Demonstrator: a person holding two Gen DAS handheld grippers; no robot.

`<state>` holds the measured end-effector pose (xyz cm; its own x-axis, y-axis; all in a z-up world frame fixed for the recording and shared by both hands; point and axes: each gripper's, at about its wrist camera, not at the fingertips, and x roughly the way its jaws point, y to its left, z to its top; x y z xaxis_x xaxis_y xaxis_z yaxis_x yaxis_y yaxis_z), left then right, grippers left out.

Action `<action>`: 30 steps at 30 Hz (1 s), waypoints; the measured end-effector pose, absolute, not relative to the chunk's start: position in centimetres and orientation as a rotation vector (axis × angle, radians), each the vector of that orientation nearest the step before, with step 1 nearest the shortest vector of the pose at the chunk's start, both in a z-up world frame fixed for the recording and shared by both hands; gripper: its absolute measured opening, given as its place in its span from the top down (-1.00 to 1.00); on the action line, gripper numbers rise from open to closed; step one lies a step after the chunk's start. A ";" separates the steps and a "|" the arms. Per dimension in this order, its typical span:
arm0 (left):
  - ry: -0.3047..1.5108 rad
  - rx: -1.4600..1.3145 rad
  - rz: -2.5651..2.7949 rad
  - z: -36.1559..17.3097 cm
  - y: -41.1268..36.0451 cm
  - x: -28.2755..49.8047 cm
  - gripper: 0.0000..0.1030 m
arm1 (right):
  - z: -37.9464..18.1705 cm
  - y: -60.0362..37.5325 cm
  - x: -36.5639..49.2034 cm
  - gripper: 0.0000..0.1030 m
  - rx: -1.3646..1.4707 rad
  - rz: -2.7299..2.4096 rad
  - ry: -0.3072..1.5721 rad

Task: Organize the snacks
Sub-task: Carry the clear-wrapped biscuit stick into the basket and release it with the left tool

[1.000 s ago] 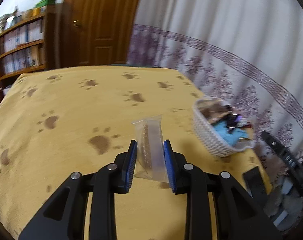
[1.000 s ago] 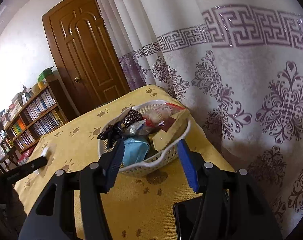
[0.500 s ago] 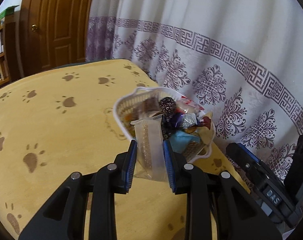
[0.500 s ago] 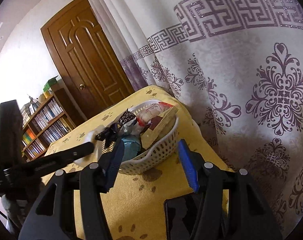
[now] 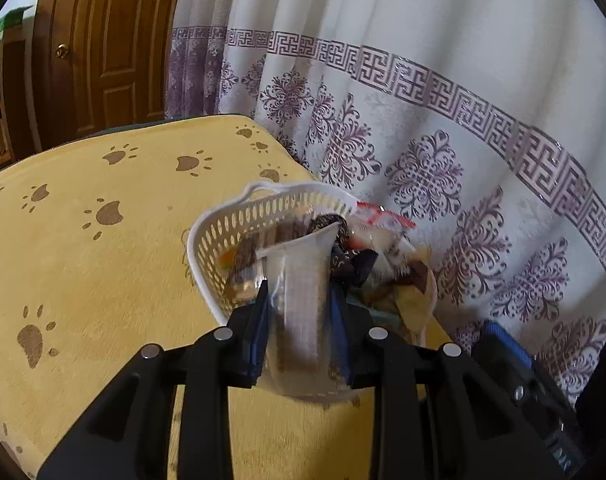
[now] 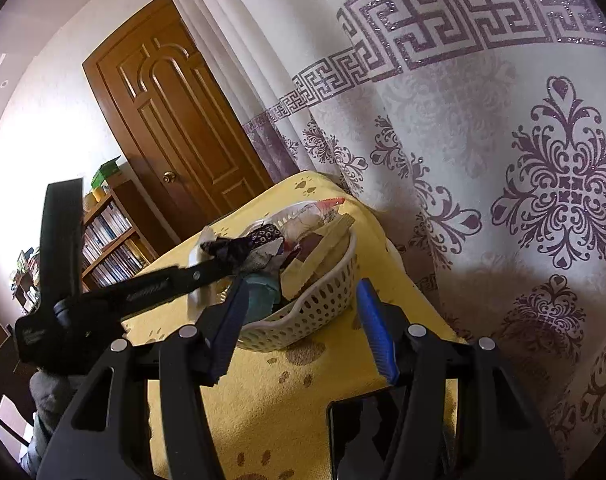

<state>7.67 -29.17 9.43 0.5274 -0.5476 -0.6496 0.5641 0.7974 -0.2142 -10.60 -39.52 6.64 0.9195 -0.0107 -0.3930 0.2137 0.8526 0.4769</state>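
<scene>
Over white basket, left gripper jaws clamp clear unlabelled snack packet, right gripper jaws parted.

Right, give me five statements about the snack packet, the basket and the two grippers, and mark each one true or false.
1. The left gripper is shut on the clear snack packet. True.
2. The white basket is empty. False: it is heaped with wrapped snacks.
3. The right gripper holds a snack. False: its jaws stand open with nothing between them.
4. The basket sits on a yellow paw-print cloth. True.
5. The clear packet lies flat on the cloth. False: it is held up at the basket.
</scene>
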 end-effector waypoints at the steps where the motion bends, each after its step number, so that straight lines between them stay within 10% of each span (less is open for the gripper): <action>1: 0.765 0.015 -0.661 9.4 -29.2 8.0 0.45 | 6.7 -39.3 -10.6 -0.12 0.537 -0.119 0.391; 13: 0.704 -0.046 -0.669 8.8 -28.5 8.2 0.31 | 6.9 -38.3 -10.9 -0.12 0.522 -0.109 0.396; 20: 0.679 -0.025 -0.686 9.1 -27.9 7.0 -0.26 | 7.0 -38.2 -11.2 -0.12 0.522 -0.115 0.397; 30: 0.655 -0.043 -0.675 9.9 -26.3 6.8 -0.43 | 7.3 -37.7 -11.5 -0.12 0.513 -0.113 0.395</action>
